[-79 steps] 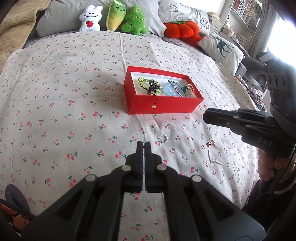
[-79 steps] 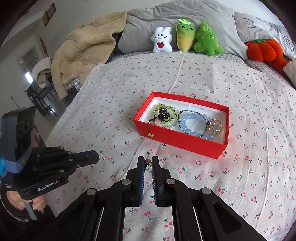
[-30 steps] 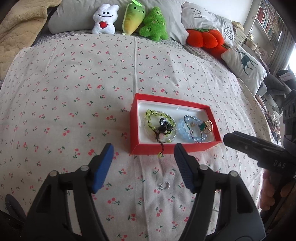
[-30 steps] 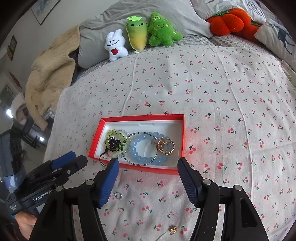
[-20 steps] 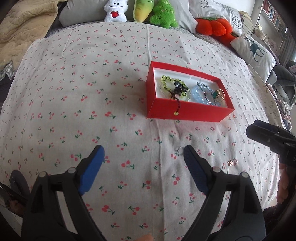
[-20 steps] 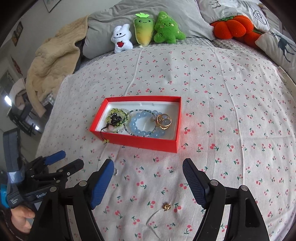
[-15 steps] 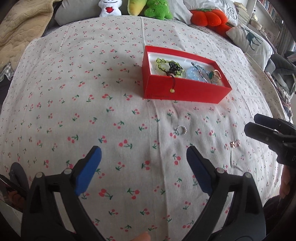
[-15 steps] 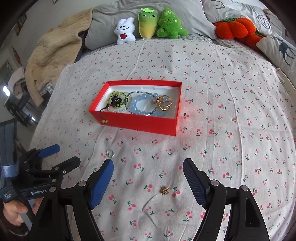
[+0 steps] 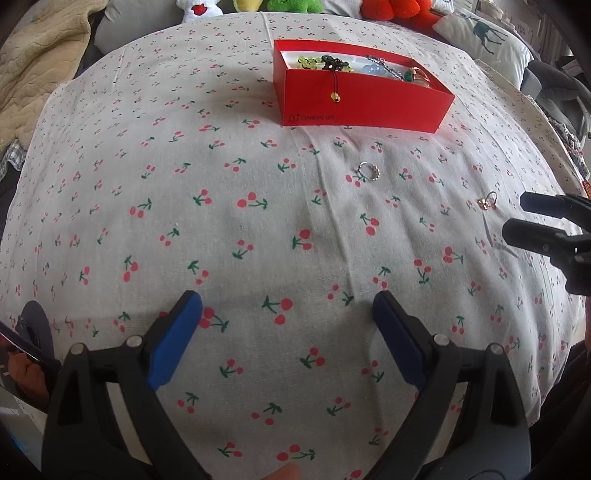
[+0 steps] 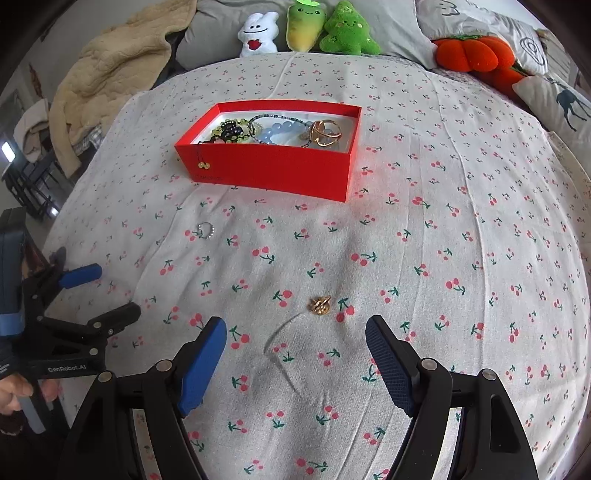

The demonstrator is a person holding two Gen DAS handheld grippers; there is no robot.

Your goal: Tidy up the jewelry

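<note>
a bed covered with a cherry-print sheet [image 10: 443, 240]. a red box [image 10: 273, 170] sits open on the sheet toward the pillows; inside it lie a green bead bracelet [image 10: 225, 127] with a dark charm, a pale blue bead bracelet [image 10: 275, 133], a thin dark bead strand and a gold ring [image 10: 325, 133]. a dark cord with two small yellow beads hangs over the box's front wall.

two loose pieces lie on the sheet in front of the box, well apart from each other: a small silver ring [image 9: 368, 171] set with tiny stones, and a small gold piece [image 10: 320, 305], knotted in shape.

left gripper [image 9: 288, 308]: jaws stand wide, having just been opening, with only bare sheet between the blue pads [image 9: 173, 341]; it points steeply down at the bed, and the silver ring lies beyond its fingertips, toward the right-hand finger. seen from the right wrist, this gripper [image 10: 101, 291] is at the left edge, with a hand [image 10: 14, 391] on its grip.

right gripper [image 10: 295, 332]: jaws also wide, having just been opening, nothing between the pads [image 10: 201, 363]. the gold piece lies on the sheet just beyond the fingertips, roughly centred on the gap, untouched. from the left wrist the same gripper [image 9: 517, 218] enters at the right edge, its tips near the gold piece [image 9: 487, 201].

behind the box: a grey pillow [image 10: 229, 26] with three plush toys [image 10: 306, 29] (white, yellow-green, green), an orange plush [image 10: 469, 51], a tan blanket [image 10: 110, 66] and a deer-print cushion [image 10: 561, 99].
</note>
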